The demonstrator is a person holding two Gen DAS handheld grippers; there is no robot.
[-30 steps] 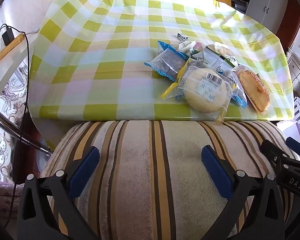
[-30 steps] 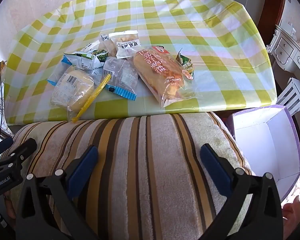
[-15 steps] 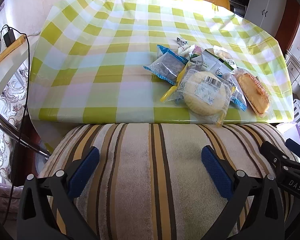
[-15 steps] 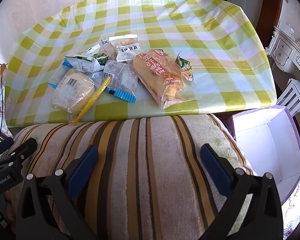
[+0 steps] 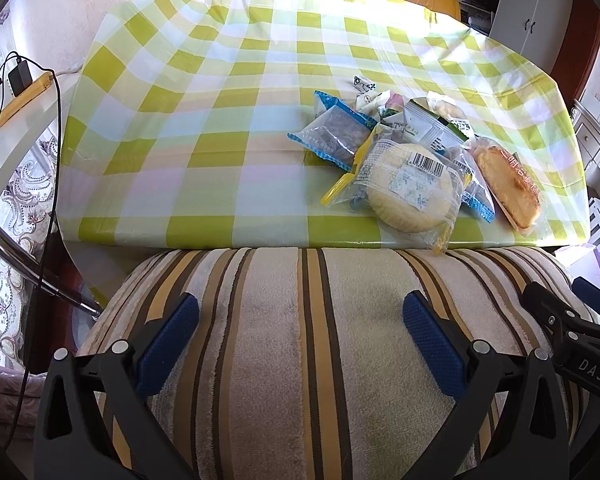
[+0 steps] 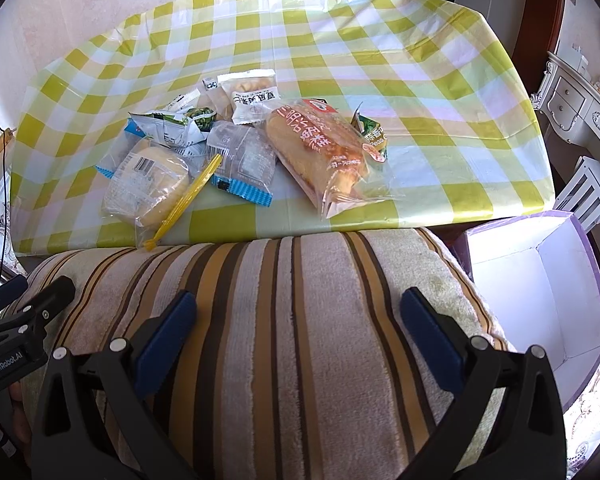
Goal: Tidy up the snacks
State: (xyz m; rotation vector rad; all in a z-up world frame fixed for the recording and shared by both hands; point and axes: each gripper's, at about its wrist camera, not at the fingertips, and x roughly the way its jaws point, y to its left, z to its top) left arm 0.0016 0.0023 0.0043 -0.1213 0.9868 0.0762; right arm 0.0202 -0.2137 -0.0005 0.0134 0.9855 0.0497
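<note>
Left claw [image 5: 300, 332] and right claw [image 6: 298, 330], both spread wide and empty, above a striped cushion [image 6: 300, 340]. Packaged snacks [image 6: 236, 148] lie well ahead on the checked desk [image 6: 420, 92]; an open white box [image 6: 540, 280] stands to the right.

"DAS" on right gripper [image 5: 588, 364], "GenRobot.AI" on left gripper [image 6: 6, 364], barcode on round bun packet [image 5: 426, 162]

home dining room: checked tablecloth [image 5: 204, 120], striped cushion [image 6: 300, 340], white cabinets [image 5: 536, 4].
</note>
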